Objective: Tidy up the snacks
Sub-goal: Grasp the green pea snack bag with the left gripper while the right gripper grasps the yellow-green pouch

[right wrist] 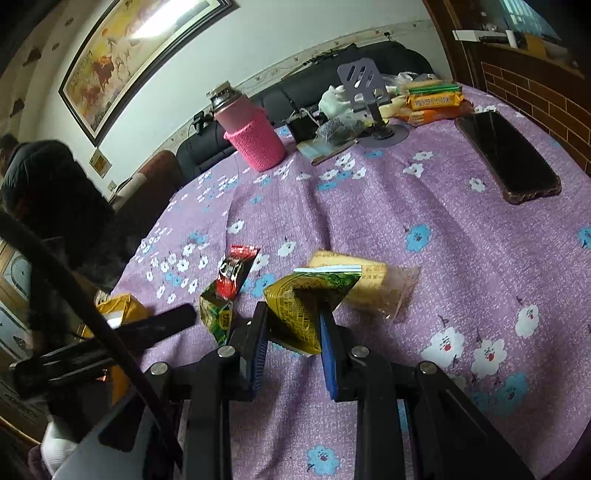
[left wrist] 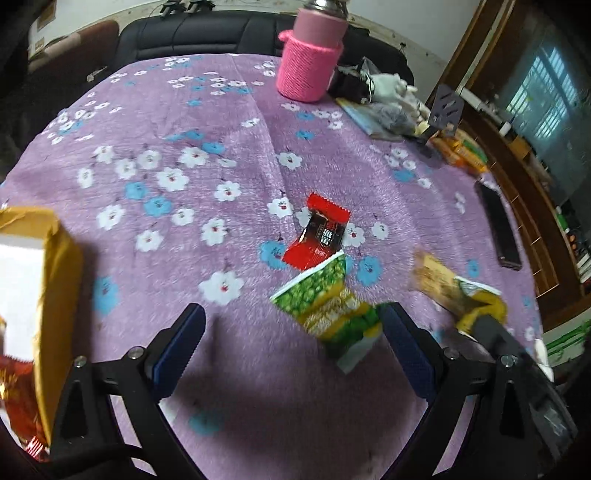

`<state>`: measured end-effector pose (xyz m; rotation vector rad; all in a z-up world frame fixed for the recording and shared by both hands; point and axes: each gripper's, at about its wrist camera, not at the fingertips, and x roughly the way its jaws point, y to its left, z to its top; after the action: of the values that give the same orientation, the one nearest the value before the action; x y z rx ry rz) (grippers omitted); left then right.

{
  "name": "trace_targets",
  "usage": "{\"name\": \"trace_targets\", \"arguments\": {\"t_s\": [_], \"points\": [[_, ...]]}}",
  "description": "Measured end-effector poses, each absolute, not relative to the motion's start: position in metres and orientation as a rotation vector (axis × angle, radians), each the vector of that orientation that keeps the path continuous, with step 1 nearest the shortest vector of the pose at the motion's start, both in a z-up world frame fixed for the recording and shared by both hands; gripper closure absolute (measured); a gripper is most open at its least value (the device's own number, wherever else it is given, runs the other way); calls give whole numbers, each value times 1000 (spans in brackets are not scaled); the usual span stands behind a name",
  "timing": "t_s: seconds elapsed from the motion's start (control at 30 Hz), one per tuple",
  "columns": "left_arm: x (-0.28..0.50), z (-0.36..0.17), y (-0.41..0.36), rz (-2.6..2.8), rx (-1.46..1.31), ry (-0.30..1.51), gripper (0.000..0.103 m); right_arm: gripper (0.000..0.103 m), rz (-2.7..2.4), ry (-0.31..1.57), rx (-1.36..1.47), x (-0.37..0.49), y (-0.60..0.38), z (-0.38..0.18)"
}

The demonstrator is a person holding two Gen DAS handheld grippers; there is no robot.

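Observation:
My left gripper [left wrist: 291, 325] is open and empty over the purple flowered cloth [left wrist: 229, 122]. A green pea snack packet [left wrist: 332, 310] lies just inside its right finger, and a red candy wrapper [left wrist: 317, 236] lies beyond. My right gripper [right wrist: 293, 325] is shut on a green-yellow snack packet [right wrist: 299, 306], also seen in the left wrist view [left wrist: 476, 306]. A clear-wrapped yellow cake [right wrist: 373, 284] lies behind it. The pea packet [right wrist: 214, 314] and red wrapper [right wrist: 234, 271] lie to its left. A yellow box [left wrist: 40, 280] with red packets inside stands at the left.
A pink knit-sleeved bottle [left wrist: 310, 55] stands at the far side. A black phone [right wrist: 506, 155], a phone stand [right wrist: 369, 99], orange snack packs [right wrist: 432, 99] and a plastic bag with clutter [left wrist: 388, 107] lie along the right. A black sofa [left wrist: 207, 33] is behind the table.

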<state>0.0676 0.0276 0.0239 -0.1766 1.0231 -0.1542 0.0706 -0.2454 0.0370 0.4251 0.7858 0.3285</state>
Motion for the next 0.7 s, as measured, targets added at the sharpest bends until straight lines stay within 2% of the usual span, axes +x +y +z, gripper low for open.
{"name": "trace_targets", "arguments": {"t_s": [0.2, 0.27, 0.33, 0.4, 0.7], "points": [[79, 13, 6, -175, -94, 1037, 8, 78, 330, 793, 426, 73, -243, 36], [78, 12, -4, -167, -13, 1015, 24, 78, 329, 792, 418, 73, -242, 36], [73, 14, -11, -167, 53, 992, 55, 78, 328, 791, 412, 73, -242, 37], [74, 16, -10, -187, 39, 992, 63, 78, 324, 792, 407, 73, -241, 36], [60, 24, 3, -205, -45, 976, 65, 78, 324, 783, 396, 72, -240, 37]]}}
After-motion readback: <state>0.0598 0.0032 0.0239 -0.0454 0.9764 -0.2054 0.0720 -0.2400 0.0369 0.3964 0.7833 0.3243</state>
